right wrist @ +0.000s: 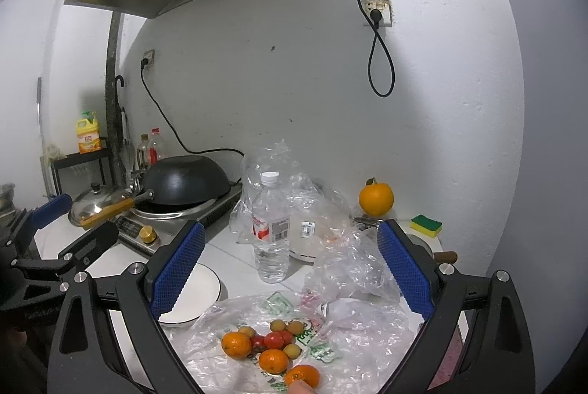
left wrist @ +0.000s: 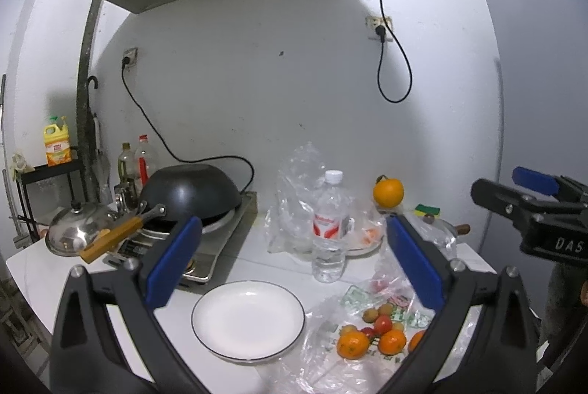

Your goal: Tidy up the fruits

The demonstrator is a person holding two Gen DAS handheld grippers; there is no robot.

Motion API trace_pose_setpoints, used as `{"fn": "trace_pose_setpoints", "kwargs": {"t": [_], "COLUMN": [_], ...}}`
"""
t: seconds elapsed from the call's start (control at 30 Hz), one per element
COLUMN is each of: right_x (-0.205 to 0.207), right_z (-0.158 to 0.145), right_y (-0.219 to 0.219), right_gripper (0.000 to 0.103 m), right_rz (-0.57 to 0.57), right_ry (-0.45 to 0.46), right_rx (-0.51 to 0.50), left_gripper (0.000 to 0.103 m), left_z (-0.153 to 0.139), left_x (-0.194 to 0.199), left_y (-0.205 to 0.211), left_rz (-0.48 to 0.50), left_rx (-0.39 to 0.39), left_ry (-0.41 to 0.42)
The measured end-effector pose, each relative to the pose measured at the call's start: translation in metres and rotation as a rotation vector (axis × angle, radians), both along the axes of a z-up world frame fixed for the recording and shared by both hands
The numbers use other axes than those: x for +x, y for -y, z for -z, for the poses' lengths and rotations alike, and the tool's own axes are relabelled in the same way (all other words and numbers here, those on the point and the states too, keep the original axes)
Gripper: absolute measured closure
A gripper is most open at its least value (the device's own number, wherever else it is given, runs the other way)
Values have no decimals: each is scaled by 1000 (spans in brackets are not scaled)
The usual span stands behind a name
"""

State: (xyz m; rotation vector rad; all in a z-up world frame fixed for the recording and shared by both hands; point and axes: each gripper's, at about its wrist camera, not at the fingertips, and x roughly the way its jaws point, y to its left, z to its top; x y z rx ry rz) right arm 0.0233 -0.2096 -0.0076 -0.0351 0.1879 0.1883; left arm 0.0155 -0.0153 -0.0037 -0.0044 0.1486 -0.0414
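Note:
A pile of small fruits (right wrist: 270, 348) lies on a flat plastic bag (right wrist: 330, 353) on the white counter: three mandarins, red cherry tomatoes and small yellowish fruits. It also shows in the left wrist view (left wrist: 378, 329). An empty white plate (left wrist: 248, 318) with a dark rim sits left of the pile; its edge shows in the right wrist view (right wrist: 205, 287). My left gripper (left wrist: 294, 265) is open and empty above plate and bag. My right gripper (right wrist: 292, 269) is open and empty above the pile. A large orange (right wrist: 375, 197) stands at the back.
A water bottle (left wrist: 330, 228) stands behind the plate, with crumpled clear bags (right wrist: 352, 265) around it. A black wok (left wrist: 189, 190) sits on a cooker at left, beside a steel lid (left wrist: 79, 225). A sponge (right wrist: 426, 226) lies at back right. A fingertip (right wrist: 301, 386) shows at the bottom edge.

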Motion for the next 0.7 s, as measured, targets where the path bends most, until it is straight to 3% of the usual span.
{"fn": "trace_pose_setpoints", "kwargs": {"t": [0.7], "right_x": [6], "right_z": [1], "right_y": [-1], "right_gripper": [6], "right_rz": [-4], "right_ry": [-21], "right_rx": [-8], "left_gripper": [1], "left_z": [3], "left_x": [4], "left_y": [2], "left_rz": [22], "left_rx": [15], "left_ry": [-6]}}
